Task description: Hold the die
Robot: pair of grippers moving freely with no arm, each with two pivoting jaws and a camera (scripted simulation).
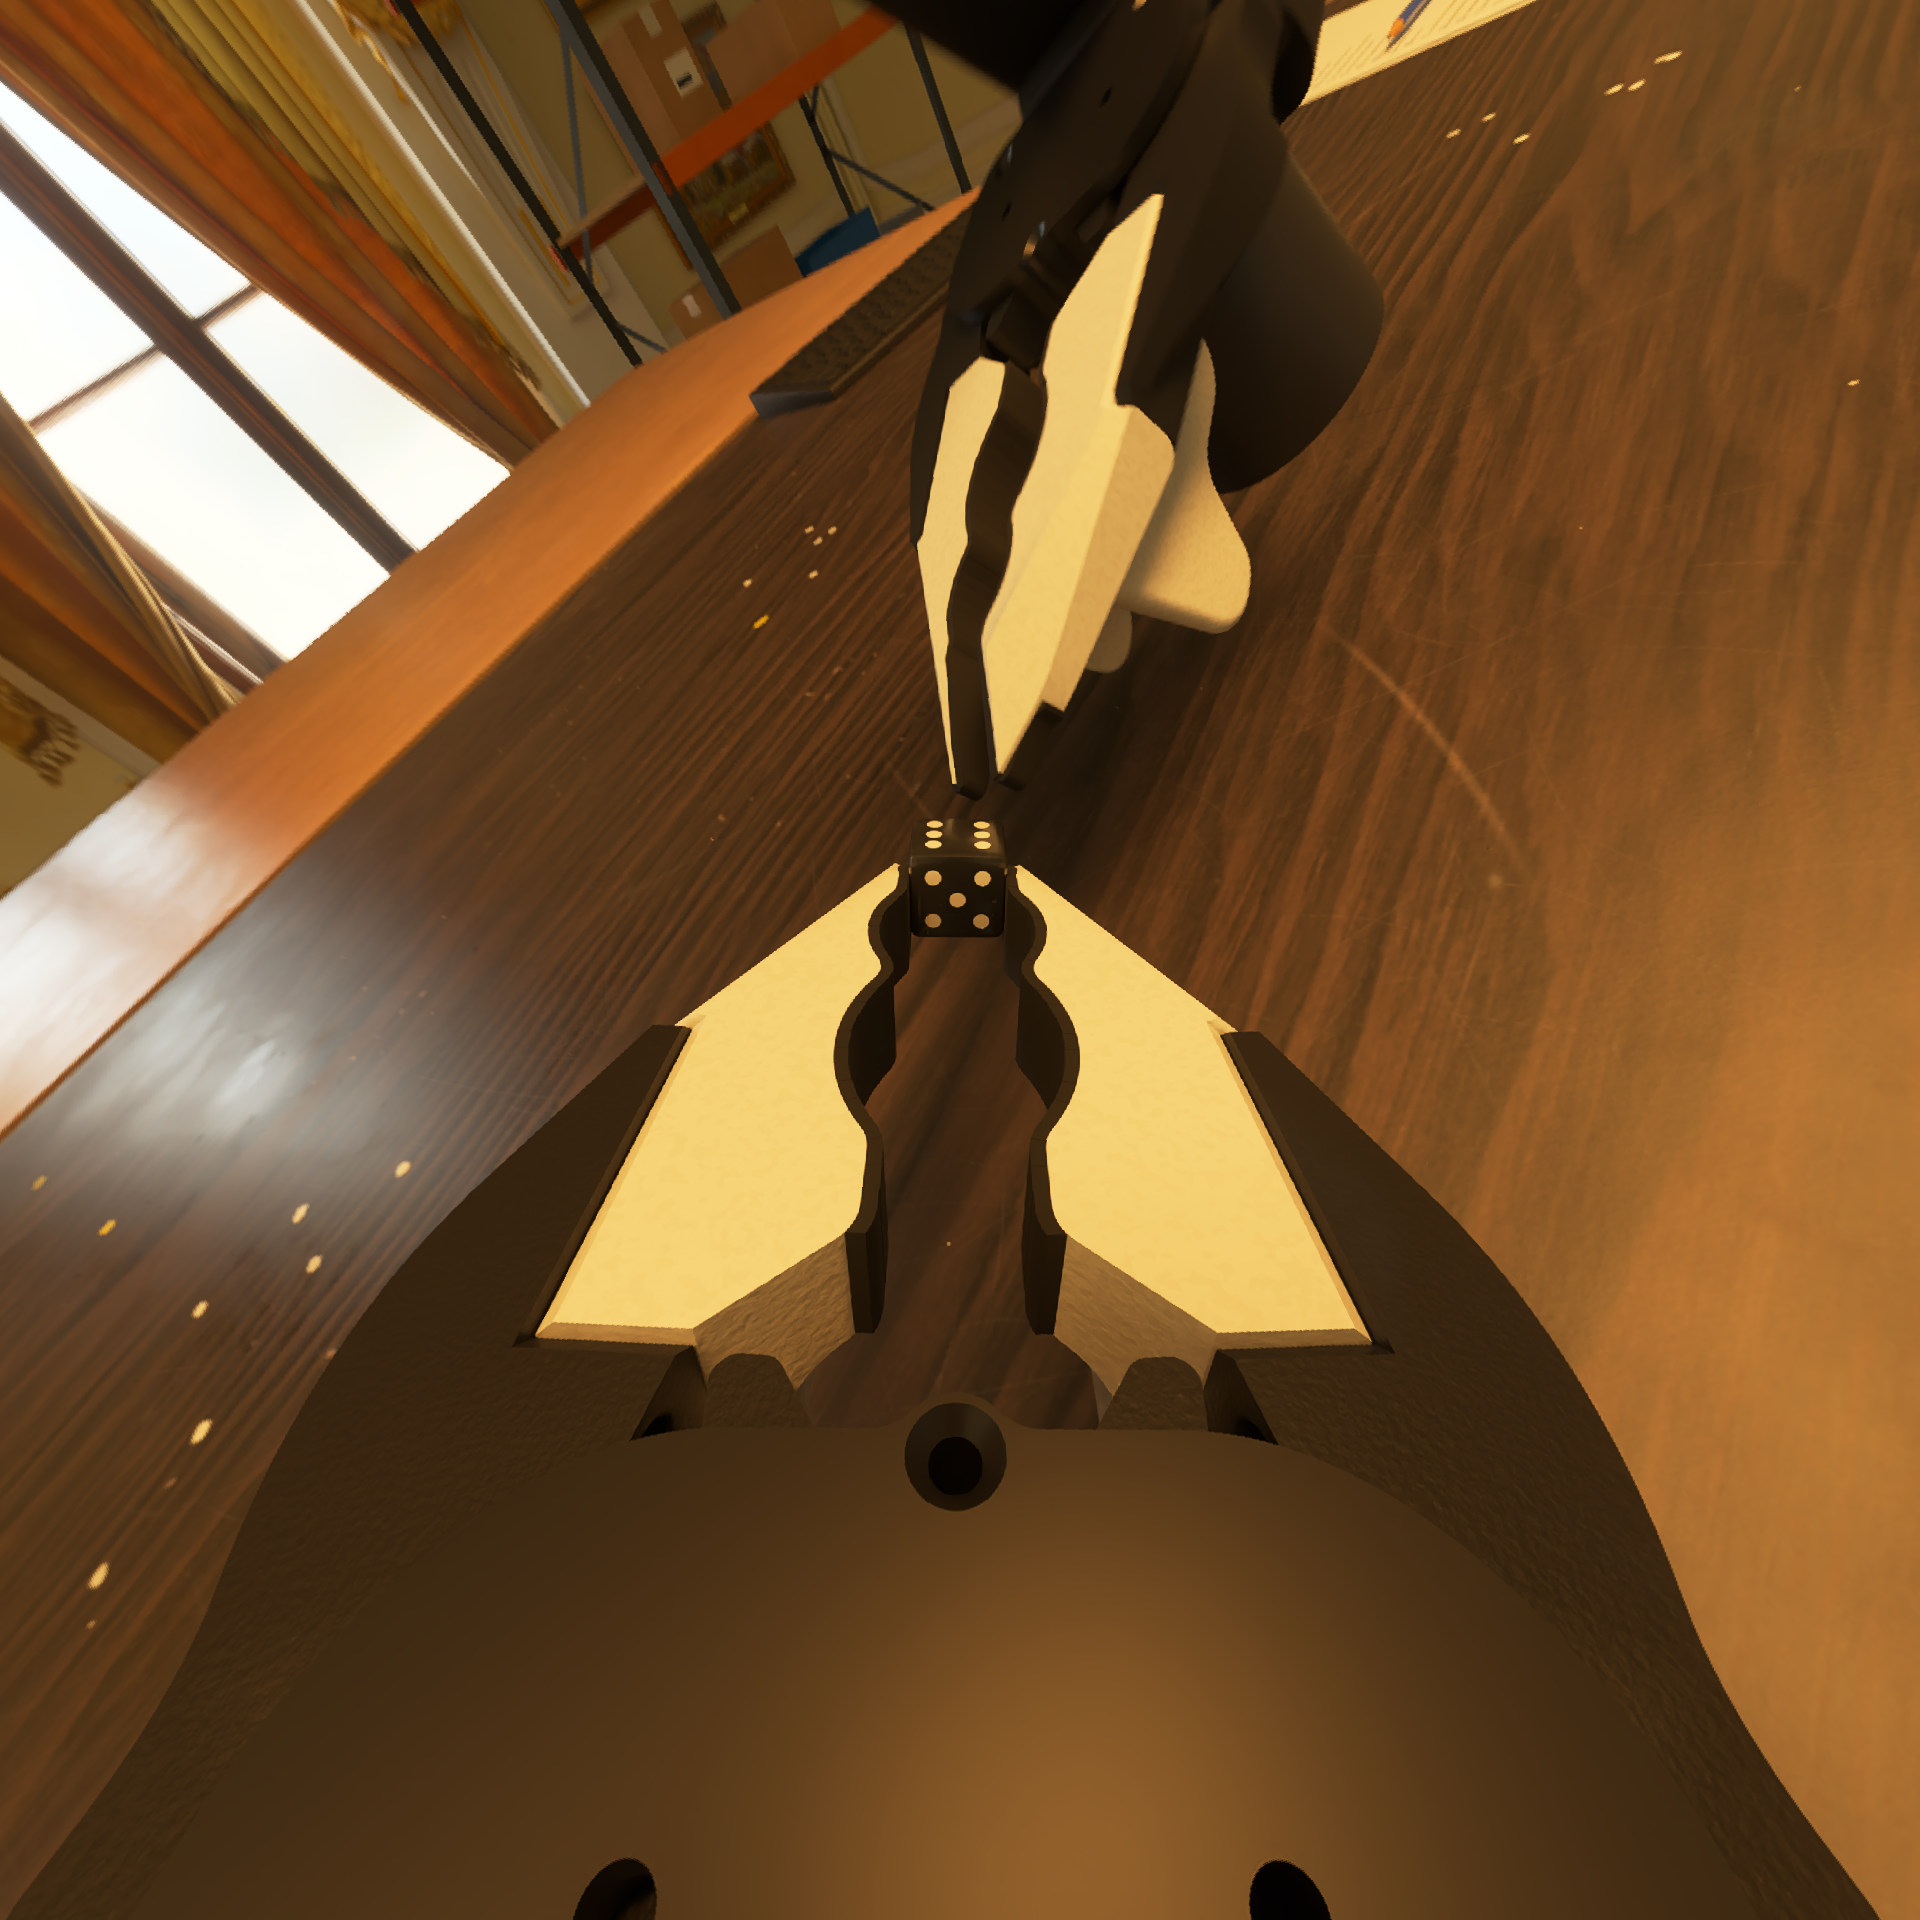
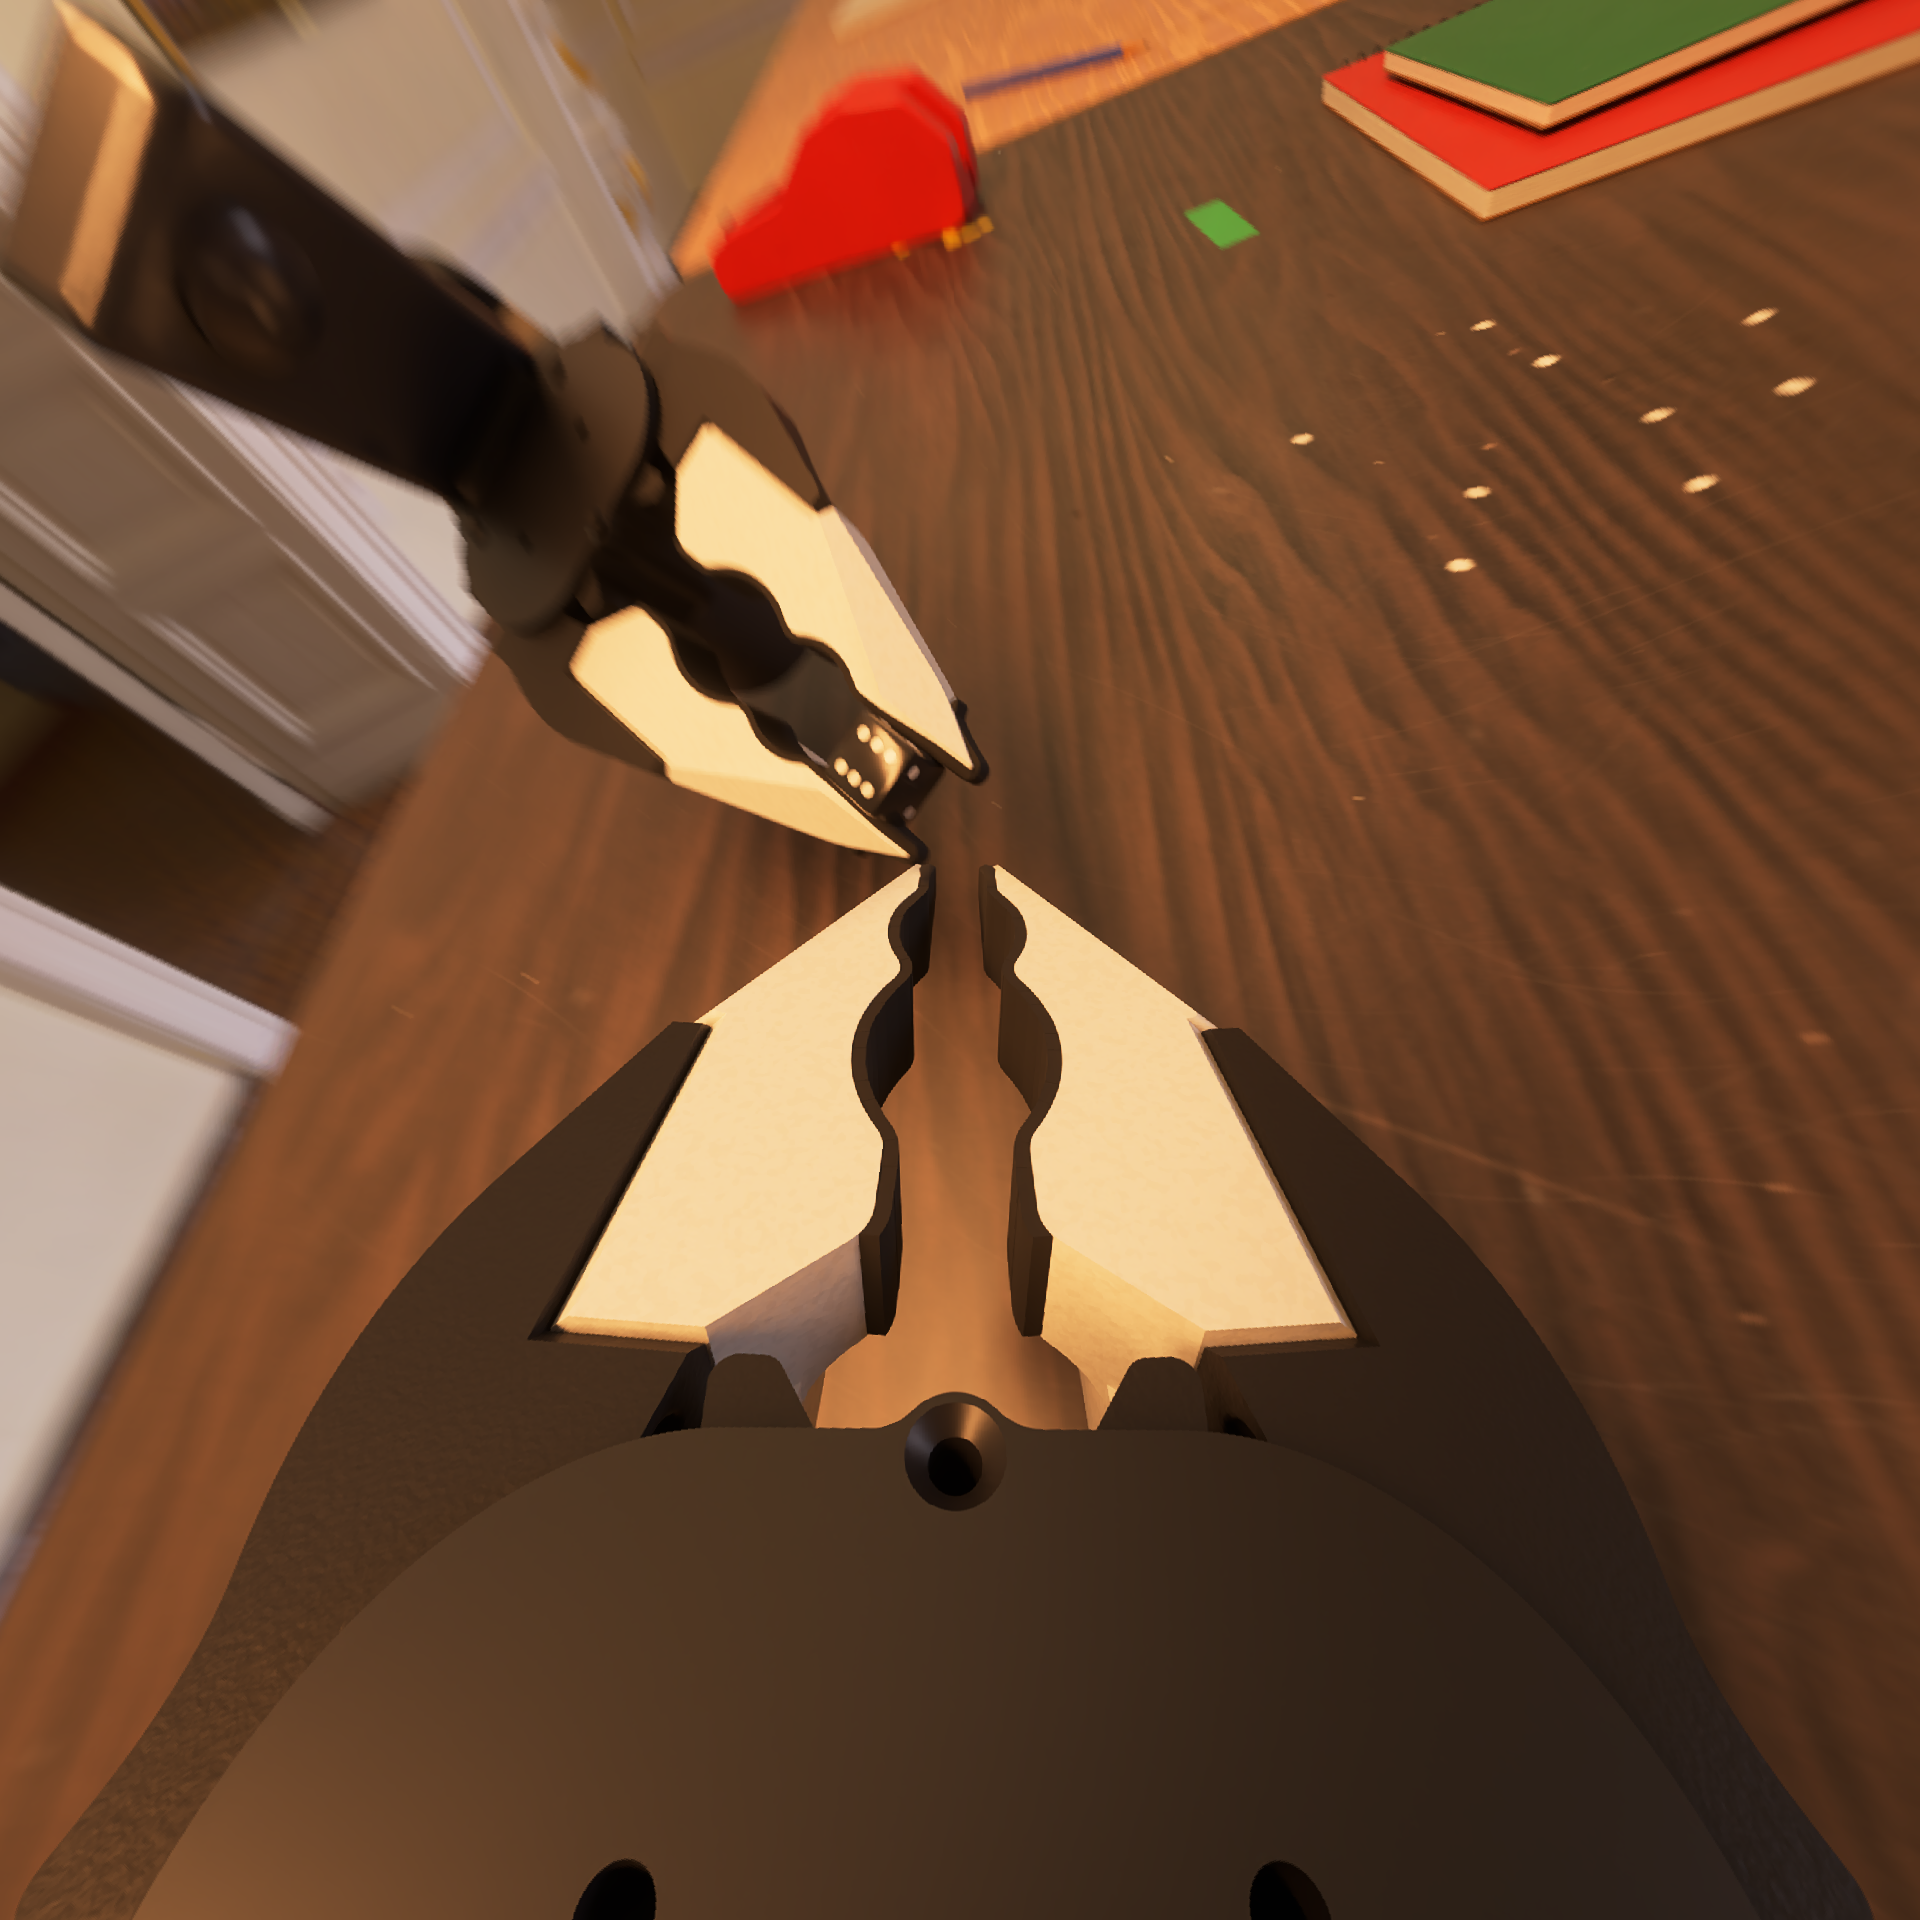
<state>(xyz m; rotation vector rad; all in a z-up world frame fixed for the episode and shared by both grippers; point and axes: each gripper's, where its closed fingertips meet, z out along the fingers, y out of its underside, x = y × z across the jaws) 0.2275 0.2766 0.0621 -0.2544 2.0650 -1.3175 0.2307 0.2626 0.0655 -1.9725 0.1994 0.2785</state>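
A black die with white pips [image 1: 957, 891] is pinched between the fingertips of my left gripper [image 1: 957, 883], just above the dark wooden table [image 1: 1558, 935]. In the right wrist view the left gripper [image 2: 940, 810] comes in from the upper left with the die [image 2: 878, 764] in its tips. My right gripper [image 2: 956, 883] is nearly shut, with a thin gap and nothing in it. Its tips are just short of the left gripper's tips. In the left wrist view the right gripper [image 1: 977, 784] points down at the die from just beyond it.
A red object [image 2: 852, 177], a small green square [image 2: 1221, 223], a pencil [image 2: 1039, 73] and stacked red and green books [image 2: 1621, 114] lie farther off. A dark keyboard [image 1: 831, 364] lies near the table's edge [image 1: 312, 748]. White furniture [image 2: 208, 582] stands beyond the edge.
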